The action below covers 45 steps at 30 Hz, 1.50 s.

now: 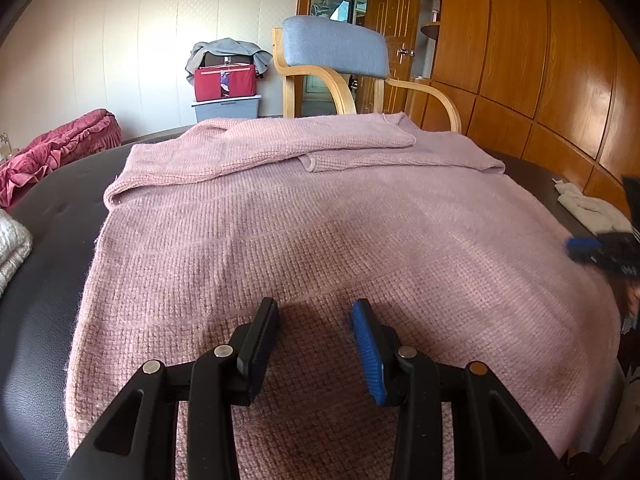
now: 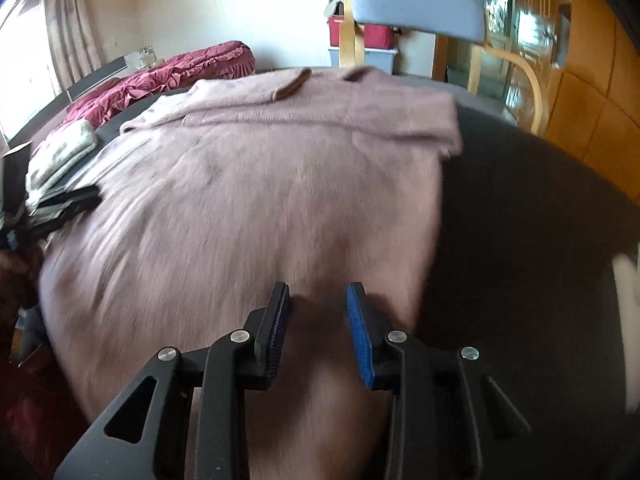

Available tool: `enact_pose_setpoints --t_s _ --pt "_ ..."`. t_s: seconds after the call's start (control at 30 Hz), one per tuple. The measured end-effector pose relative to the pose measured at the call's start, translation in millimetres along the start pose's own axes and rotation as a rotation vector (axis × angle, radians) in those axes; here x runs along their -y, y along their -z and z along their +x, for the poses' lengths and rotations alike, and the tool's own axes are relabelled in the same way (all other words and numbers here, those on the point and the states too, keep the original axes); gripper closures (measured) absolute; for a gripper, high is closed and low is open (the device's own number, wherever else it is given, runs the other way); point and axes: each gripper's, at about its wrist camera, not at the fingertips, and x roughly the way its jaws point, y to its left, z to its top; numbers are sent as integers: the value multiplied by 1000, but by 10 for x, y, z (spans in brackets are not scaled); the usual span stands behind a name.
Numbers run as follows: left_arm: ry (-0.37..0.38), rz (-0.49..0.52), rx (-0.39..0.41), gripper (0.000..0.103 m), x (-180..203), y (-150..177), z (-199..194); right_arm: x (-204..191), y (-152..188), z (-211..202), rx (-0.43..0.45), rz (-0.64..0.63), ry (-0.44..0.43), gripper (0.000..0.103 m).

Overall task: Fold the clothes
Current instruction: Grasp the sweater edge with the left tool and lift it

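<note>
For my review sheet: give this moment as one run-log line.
stage: sleeves folded in | sweater: flat on dark table | left gripper: open over hem | right gripper: open over hem

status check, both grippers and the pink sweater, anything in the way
Left hand-held gripper open, over sweater hem. Right hand-held gripper open, nothing pinched. Pink sweater flat, sleeves folded across. White cloth beside it, clear.

No legible text, no labels, no brands, no numbers anywhere
</note>
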Motion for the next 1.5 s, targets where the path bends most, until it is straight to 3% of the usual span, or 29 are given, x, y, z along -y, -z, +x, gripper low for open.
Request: enact_pose_setpoints --t_s 0.1,0.23,0.4,0.5,0.6,0.67,0.8,1.0,1.2,1.5 --pt "24 11 21 64 -26 24 -116 39 199 -279 34 21 -36 69" --pt "-46 30 70 64 -184 99 -393 200 366 -517 91 137 -86 46" --pt "-111 -33 66 64 -573 225 -676 324 430 -431 53 215 -132 46" --pt "-134 -71 51 64 -750 320 -759 286 425 -405 73 219 -180 46" --pt "-81 -122 27 64 -877 445 -799 227 383 -318 80 218 -225 44" --pt "-46 -142 15 64 -918 524 -813 189 350 -278 85 211 -235 32" --pt "-8 -150 16 64 -941 628 -848 80 292 -213 75 171 -239 26" --pt "60 -161 -3 62 -937 747 -970 -84 332 -171 27 102 -304 27" --pt "261 -224 11 53 -888 868 -1020 -111 438 -190 23 132 -373 31" --pt "255 -158 -25 52 -778 871 -1049 -21 558 -244 0 183 -429 54"
